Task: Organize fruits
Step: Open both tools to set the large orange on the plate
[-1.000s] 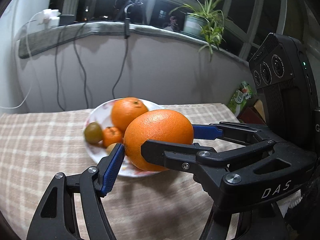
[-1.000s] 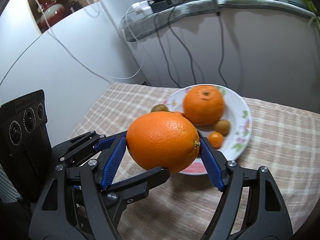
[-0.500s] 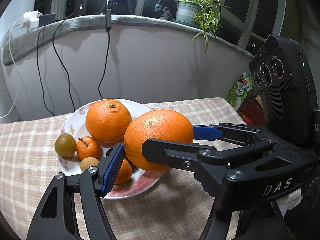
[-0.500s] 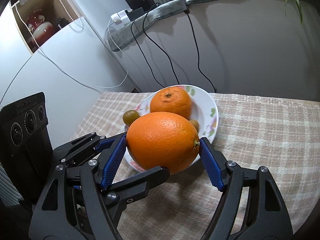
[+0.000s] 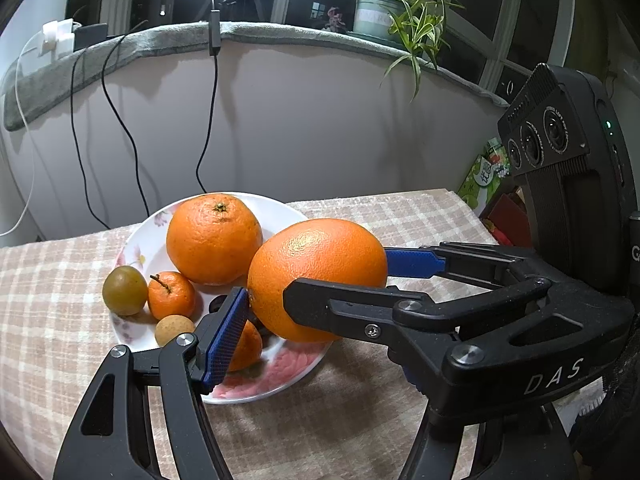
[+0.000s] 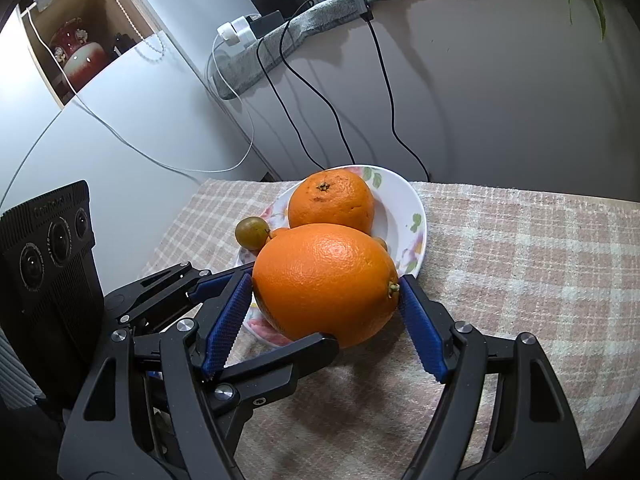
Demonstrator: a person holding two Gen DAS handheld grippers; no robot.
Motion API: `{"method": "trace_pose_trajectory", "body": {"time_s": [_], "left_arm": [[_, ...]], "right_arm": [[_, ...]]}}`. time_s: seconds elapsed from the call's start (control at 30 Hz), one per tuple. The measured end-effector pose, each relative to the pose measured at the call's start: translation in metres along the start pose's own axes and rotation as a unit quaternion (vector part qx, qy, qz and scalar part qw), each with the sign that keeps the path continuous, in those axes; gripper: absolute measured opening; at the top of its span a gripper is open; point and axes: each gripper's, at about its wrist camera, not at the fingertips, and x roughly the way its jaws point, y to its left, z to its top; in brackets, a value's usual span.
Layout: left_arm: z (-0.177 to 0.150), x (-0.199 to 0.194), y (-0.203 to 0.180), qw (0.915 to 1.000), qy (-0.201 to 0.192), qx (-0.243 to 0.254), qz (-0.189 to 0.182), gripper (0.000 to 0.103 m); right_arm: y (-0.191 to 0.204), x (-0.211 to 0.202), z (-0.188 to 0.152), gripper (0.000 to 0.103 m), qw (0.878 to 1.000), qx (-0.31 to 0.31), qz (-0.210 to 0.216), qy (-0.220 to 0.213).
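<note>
Both grippers clamp one big orange (image 5: 318, 276), held over the near right rim of a white flowered plate (image 5: 256, 384). My left gripper (image 5: 320, 304) has a blue pad (image 5: 224, 332) on its left side. My right gripper (image 6: 326, 304) presses blue pads (image 6: 420, 332) on the orange (image 6: 326, 280) from both sides. On the plate lie a second large orange (image 5: 214, 238), a small mandarin (image 5: 172, 294), a green-brown fruit (image 5: 124, 290), a pale longan (image 5: 174, 330) and another mandarin partly hidden by my finger.
The plate (image 6: 404, 208) stands on a checked cloth (image 6: 520, 260) over the table. Black cables (image 5: 208, 120) hang down the wall behind. A potted plant (image 5: 384, 12) stands on the sill. Boxes (image 5: 486, 176) stand past the table's right edge.
Both grippers have carried the big orange closer to the plate; it now hangs over the plate's near rim. The grip has not changed.
</note>
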Motion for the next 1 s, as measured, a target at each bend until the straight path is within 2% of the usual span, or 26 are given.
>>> {"method": "trace_pose_trajectory", "body": {"time_s": [0.1,0.43,0.77,1.0], "left_arm": [[0.0,-0.001,-0.001,0.9998,-0.007,0.008,0.015,0.068],[0.001,-0.009,0.004,0.9998,-0.012,0.008,0.015,0.067],[-0.009,-0.025,0.012,0.9998,-0.015,0.0,0.016,0.068],[-0.017,-0.045,0.017,0.9994,-0.023,-0.011,0.024,0.073]], "right_arm": [[0.002,0.0,0.0,0.077,1.0,-0.003,0.001,-0.002],[0.006,-0.01,0.006,0.077,1.0,-0.005,-0.013,-0.019],[0.013,-0.023,-0.003,0.078,0.999,-0.012,-0.03,-0.029],[0.027,-0.043,-0.016,0.085,0.997,-0.029,-0.053,-0.054]]}}
